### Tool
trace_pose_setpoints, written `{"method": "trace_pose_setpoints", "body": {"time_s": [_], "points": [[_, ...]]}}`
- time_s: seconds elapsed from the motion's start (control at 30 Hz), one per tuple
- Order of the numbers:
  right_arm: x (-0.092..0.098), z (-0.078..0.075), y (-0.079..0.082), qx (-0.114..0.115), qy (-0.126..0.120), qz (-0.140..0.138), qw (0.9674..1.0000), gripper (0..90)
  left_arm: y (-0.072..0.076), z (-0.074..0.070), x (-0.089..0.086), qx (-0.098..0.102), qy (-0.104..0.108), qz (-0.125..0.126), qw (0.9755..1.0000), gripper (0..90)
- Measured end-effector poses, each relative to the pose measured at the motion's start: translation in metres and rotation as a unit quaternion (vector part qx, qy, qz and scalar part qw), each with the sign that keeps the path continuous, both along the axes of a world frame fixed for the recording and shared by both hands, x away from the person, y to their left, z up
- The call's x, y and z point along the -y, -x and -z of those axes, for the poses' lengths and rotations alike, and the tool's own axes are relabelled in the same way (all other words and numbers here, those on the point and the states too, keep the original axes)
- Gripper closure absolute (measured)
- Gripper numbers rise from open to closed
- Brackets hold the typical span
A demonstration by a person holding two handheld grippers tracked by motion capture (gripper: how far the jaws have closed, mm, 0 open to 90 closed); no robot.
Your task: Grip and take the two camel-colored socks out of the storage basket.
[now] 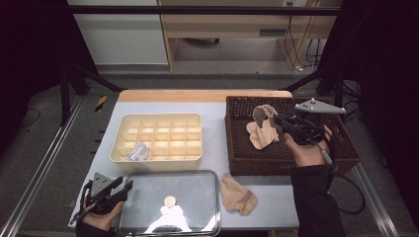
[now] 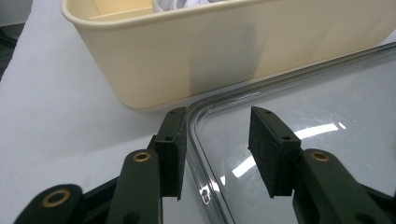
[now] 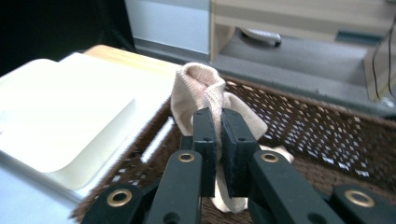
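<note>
The right gripper (image 1: pixel 277 118) has its jaws pinched tight on a beige sock (image 3: pixel 205 93), lifted over the brown wicker basket (image 1: pixel 237 163). The sock is soft and ribbed, its cuff folded over above the jaws, the rest hanging limp. The left gripper (image 2: pixel 217 149) stands half open, holding nothing, over the corner of a clear lid (image 2: pixel 303 107).

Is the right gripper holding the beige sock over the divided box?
No, the right gripper holds the sock over the brown basket, apart from the box.
</note>
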State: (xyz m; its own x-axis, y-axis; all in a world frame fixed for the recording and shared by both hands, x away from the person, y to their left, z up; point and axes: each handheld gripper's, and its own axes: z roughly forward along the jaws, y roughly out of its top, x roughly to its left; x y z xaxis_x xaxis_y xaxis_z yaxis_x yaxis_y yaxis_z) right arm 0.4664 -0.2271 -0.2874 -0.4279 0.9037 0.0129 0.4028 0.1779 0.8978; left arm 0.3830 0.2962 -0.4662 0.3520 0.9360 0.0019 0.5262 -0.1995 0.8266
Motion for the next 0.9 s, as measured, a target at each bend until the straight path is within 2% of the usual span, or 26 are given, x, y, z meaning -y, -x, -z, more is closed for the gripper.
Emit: {"method": "trace_pose_setpoints", "body": {"time_s": [0.1, 0.27, 0.3, 0.33, 0.37, 0.47, 0.53, 0.6, 0.67, 0.73, 0.77, 0.8, 0.9], "points": [[-0.012, -0.011, 0.016, 0.016, 0.004, -0.023, 0.9996, 85.5, 0.0, 0.0, 0.0, 0.0, -0.002, 0.002, 1.0, 55.6], [-0.025, -0.019, 0.028, 0.026, 0.008, -0.049, 0.9984, 85.5, 0.0, 0.0, 0.001, 0.001, -0.001, 0.002, 1.0, 55.1], [-0.032, -0.021, 0.034, 0.031, 0.008, -0.063, 0.9975, 85.5, 0.0, -0.001, 0.0, 0.002, 0.0, 0.003, 1.0, 55.0], [-0.032, -0.021, 0.034, 0.031, 0.008, -0.063, 0.9975, 85.5, 0.0, -0.001, 0.0, 0.002, 0.0, 0.003, 1.0, 54.8], [-0.039, -0.022, 0.039, 0.033, 0.008, -0.077, 0.9964, 85.5, 0.0, -0.001, 0.001, 0.003, 0.004, 0.002, 1.0, 54.6], [-0.047, -0.023, 0.045, 0.035, 0.007, -0.092, 0.9951, 85.5, 0.0, -0.002, 0.0, 0.004, 0.004, 0.004, 1.0, 54.1], [-0.058, -0.024, 0.054, 0.04, 0.009, -0.114, 0.9926, 85.5, 0.0, -0.003, 0.0, 0.006, 0.007, 0.005, 0.9999, 53.5], [-0.061, -0.025, 0.057, 0.041, 0.007, -0.122, 0.9917, 85.5, 0.0, -0.004, -0.001, 0.009, 0.008, 0.006, 0.9999, 52.2], [-0.071, -0.023, 0.067, 0.037, 0.001, -0.148, 0.9883, 85.5, 0.002, -0.007, -0.001, 0.017, 0.013, 0.006, 0.9998, 51.1], [-0.075, -0.021, 0.07, 0.035, 0.0, -0.156, 0.9872, 85.5, 0.003, -0.008, -0.001, 0.019, 0.015, 0.006, 0.9997, 50.7], [-0.082, -0.015, 0.076, 0.029, 0.001, -0.17, 0.985, 85.5, 0.003, -0.009, 0.0, 0.023, 0.015, 0.006, 0.9996, 49.6], [-0.082, -0.015, 0.076, 0.029, 0.001, -0.17, 0.985, 85.5, 0.004, -0.01, -0.001, 0.025, 0.015, 0.006, 0.9995, 49.6], [-0.092, -0.004, 0.083, 0.017, 0.005, -0.188, 0.982, 85.5, 0.004, -0.013, 0.0, 0.031, 0.019, 0.009, 0.9993, 48.0]]}}
